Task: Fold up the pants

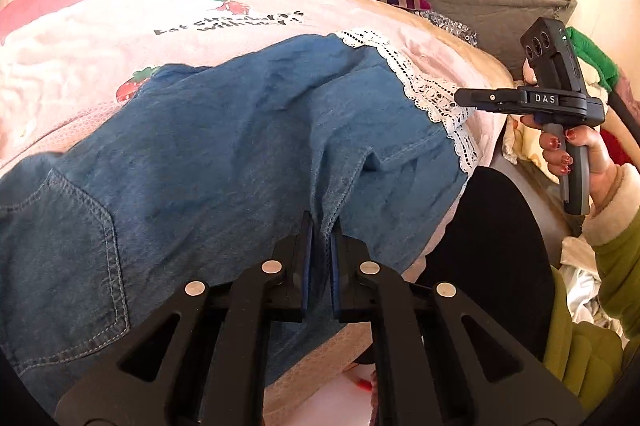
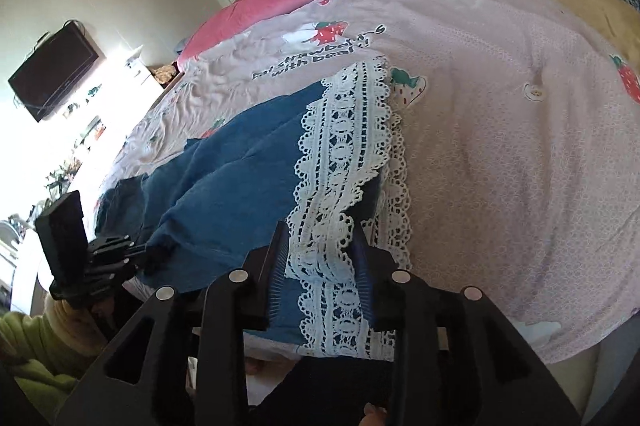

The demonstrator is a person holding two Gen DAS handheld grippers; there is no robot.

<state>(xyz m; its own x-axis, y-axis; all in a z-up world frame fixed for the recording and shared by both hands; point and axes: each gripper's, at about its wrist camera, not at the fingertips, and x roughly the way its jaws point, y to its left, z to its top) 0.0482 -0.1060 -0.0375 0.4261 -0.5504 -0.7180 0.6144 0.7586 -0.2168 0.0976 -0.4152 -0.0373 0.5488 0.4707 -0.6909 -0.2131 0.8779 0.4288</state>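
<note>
Right now the denim pants (image 1: pixel 224 129) lie spread on the bed's pink strawberry sheet (image 2: pixel 500 113). Left claw (image 1: pixel 320 226) is nearly pressed together, pinching a fold of denim at the near edge. Right claw (image 2: pixel 320 230) stands spread, straddling the white lace hem (image 2: pixel 344 145).

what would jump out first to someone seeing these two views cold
The blue denim pants fill the middle, spread over a pink strawberry-print bedsheet, with a white lace hem at the leg end. The left tool is pinched shut on a denim fold near the bed edge. The right tool straddles the lace hem, its fingers apart.
</note>
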